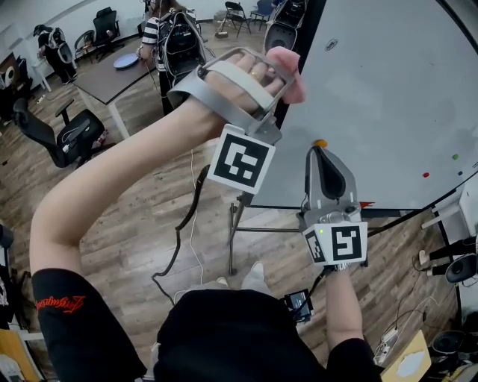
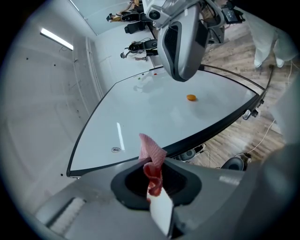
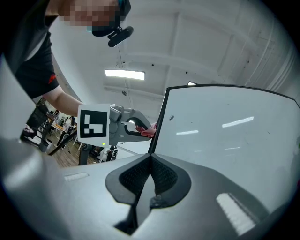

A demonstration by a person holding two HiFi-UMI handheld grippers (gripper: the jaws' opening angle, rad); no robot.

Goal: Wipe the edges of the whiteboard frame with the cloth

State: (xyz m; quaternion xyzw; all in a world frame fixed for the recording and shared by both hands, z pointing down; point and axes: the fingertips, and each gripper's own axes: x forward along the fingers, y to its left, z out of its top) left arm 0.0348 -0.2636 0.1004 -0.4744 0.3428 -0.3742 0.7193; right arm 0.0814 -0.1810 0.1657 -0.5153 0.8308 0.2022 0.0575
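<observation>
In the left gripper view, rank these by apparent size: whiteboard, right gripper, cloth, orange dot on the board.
1. whiteboard, by far the largest.
2. right gripper, though it hangs nearer the camera than the board.
3. cloth, enlarged by sitting right at the lens.
4. orange dot, smallest.

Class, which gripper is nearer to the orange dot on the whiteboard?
Right. The right gripper points its tip just beside the orange dot; the left gripper, clamping the pink cloth, is farther off at the side of the whiteboard frame.
</observation>
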